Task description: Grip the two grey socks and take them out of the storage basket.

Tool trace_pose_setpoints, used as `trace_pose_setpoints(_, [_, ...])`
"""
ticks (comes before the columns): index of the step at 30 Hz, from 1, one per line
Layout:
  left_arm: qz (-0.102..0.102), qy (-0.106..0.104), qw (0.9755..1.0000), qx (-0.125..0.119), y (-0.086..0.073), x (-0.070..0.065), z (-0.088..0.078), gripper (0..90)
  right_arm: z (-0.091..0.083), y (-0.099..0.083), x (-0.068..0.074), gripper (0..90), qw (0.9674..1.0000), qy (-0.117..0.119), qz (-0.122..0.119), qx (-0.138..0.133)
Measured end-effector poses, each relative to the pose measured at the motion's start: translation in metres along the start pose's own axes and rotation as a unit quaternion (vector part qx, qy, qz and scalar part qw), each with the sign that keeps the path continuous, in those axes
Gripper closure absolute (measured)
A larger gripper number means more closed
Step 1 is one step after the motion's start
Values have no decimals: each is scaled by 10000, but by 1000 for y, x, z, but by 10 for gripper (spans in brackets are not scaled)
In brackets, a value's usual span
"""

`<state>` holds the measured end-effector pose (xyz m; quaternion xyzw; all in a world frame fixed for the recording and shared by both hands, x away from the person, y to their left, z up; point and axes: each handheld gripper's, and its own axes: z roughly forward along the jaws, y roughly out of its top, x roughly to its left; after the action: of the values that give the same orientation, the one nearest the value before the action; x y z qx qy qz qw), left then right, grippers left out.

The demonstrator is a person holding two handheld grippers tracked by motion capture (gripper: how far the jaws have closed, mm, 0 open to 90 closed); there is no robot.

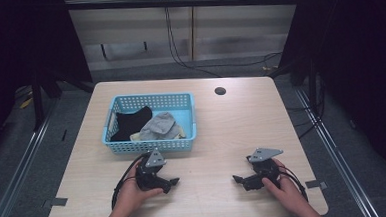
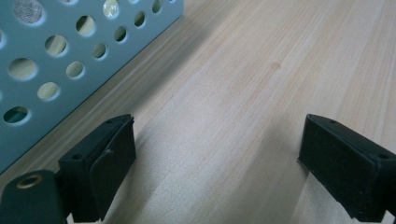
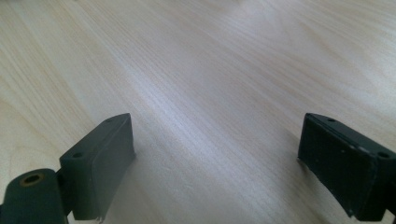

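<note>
The left gripper (image 1: 174, 181) is held low over the table (image 1: 222, 132) at about seven o'clock of the high view, its jaws spread wide with nothing between them, a state confirmed in the left gripper view (image 2: 217, 154), where bare wood is seen across the whole gap. The right gripper (image 1: 237, 179) is held at about five o'clock, its jaws likewise parted and empty, as seen in the right gripper view (image 3: 217, 154) over pale wood grain. The two grippers are pointed toward each other and are kept well apart. Each is grasped by a hand, the left hand (image 1: 133, 192) and the right hand (image 1: 285, 189), with forearms entering from the bottom edge. A cable (image 1: 122, 180) is looped beside the left gripper. Just beyond the left gripper, toward eleven o'clock, a light blue perforated basket (image 1: 153, 145) is set on the table; its holed wall (image 2: 56, 60) is seen at upper left in the left gripper view, close to the left jaw. Inside the basket, a black cloth (image 1: 131, 122) is laid at the left and a grey cloth (image 1: 159, 125) at the right, touching each other. A dark round hole (image 1: 220, 91) is seen in the tabletop at one o'clock.
</note>
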<state>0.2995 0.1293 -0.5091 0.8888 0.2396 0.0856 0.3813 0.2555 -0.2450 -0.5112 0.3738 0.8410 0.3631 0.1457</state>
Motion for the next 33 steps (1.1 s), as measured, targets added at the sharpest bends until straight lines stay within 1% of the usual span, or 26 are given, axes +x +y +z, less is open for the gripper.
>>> trace_pose_setpoints(3, [-11, 17, 10000, 15, 0, 0, 0, 104, 0, 0, 0, 101, 10000, -3, 11, 8])
trace_pose_setpoints(5, [-57, 51, 9999, 122, 2, 0, -2, 121, 0, 0, 0, 101, 10000, -3, 13, 9])
trace_pose_setpoints(6, [-128, 77, 9997, 205, 4, 0, -4, 150, 0, 0, 0, 101, 10000, -3, 12, 8])
trace_pose_setpoints(7, [-212, 66, 9995, 212, 4, 1, -5, 164, 0, 0, 0, 101, 10000, -1, 15, 10])
trace_pose_setpoints(8, [-325, 38, 9990, 305, 6, 1, -6, 165, 0, 0, 0, 101, 10000, 3, 21, 11])
trace_pose_setpoints(9, [-325, 38, 9990, 305, 6, 1, -6, 172, 0, 0, 0, 101, 10000, 3, 21, 11])
trace_pose_setpoints(10, [-353, 59, 9982, 475, 9, 1, -8, 172, 0, 0, 0, 101, 10000, 5, 24, 11])
trace_pose_setpoints(11, [-382, 1, 9977, 566, 11, 1, -10, 197, 0, 0, 0, 101, 10000, 8, 26, 10])
trace_pose_setpoints(13, [-405, -66, 9960, 791, 15, 1, -13, 210, 0, 0, 0, 101, 10000, 4, 23, 11])
trace_pose_setpoints(14, [-368, -39, 9948, 946, 17, 2, -16, 211, 0, 0, 0, 101, 10000, 3, 30, 12])
trace_pose_setpoints(16, [-346, -60, 9934, 1094, 21, 3, -19, 220, 0, 0, 0, 101, 10000, 5, 29, 11])
trace_pose_setpoints(17, [-391, -120, 9917, 1219, 24, 4, -21, 220, 0, 0, 0, 101, 10000, 7, 33, 13])
trace_pose_setpoints(18, [-434, -133, 9896, 1368, 27, 5, -23, 220, 0, 0, 0, 101, 10000, 7, 33, 13])
trace_pose_setpoints(19, [-432, -110, 9889, 1420, 28, 7, -24, 224, 0, 0, 0, 101, 10000, 12, 34, 10])
trace_pose_setpoints(20, [-500, -165, 9870, 1518, 31, 8, -26, 227, 0, 0, 0, 101, 10000, 4, 28, 12])
trace_pose_setpoints(21, [-511, -207, 9852, 1622, 33, 10, -28, 227, 0, 0, 0, 101, 10000, 4, 28, 12])
trace_pose_setpoints(22, [-553, -193, 9850, 1625, 34, 11, -28, 229, 0, 0, 0, 101, 10000, 5, 29, 11])
trace_pose_setpoints(23, [-574, -200, 9838, 1686, 36, 11, -30, 232, 0, 0, 0, 101, 10000, 4, 28, 11])
trace_pose_setpoints(24, [-554, -252, 9813, 1827, 40, 13, -32, 232, 0, 0, 0, 101, 10000, 4, 29, 13])
trace_pose_setpoints(27, [-628, -305, 9790, 1915, 44, 15, -36, 232, 0, 0, 0, 101, 10000, 3, 29, 13])
trace_pose_setpoints(28, [-625, -335, 9777, 1978, 47, 16, -38, 232, 0, 0, 0, 101, 10000, 5, 29, 12])
trace_pose_setpoints(29, [-616, -327, 9775, 1993, 49, 18, -39, 232, 0, 0, 0, 101, 10000, 5, 29, 12])
trace_pose_setpoints(30, [-673, -341, 9762, 2031, 51, 19, -41, 233, 0, 0, 0, 101, 10000, 5, 29, 13])
trace_pose_setpoints(31, [-674, -352, 9756, 2058, 53, 20, -43, 232, 0, 0, 0, 101, 10000, 4, 29, 13])
trace_pose_setpoints(32, [-718, -343, 9753, 2063, 58, 22, -46, 233, 0, 0, 0, 101, 10000, 2, 24, 12])
trace_pose_setpoints(33, [-707, -353, 9742, 2116, 61, 24, -47, 233, 0, 0, 0, 101, 10000, 3, 26, 15])
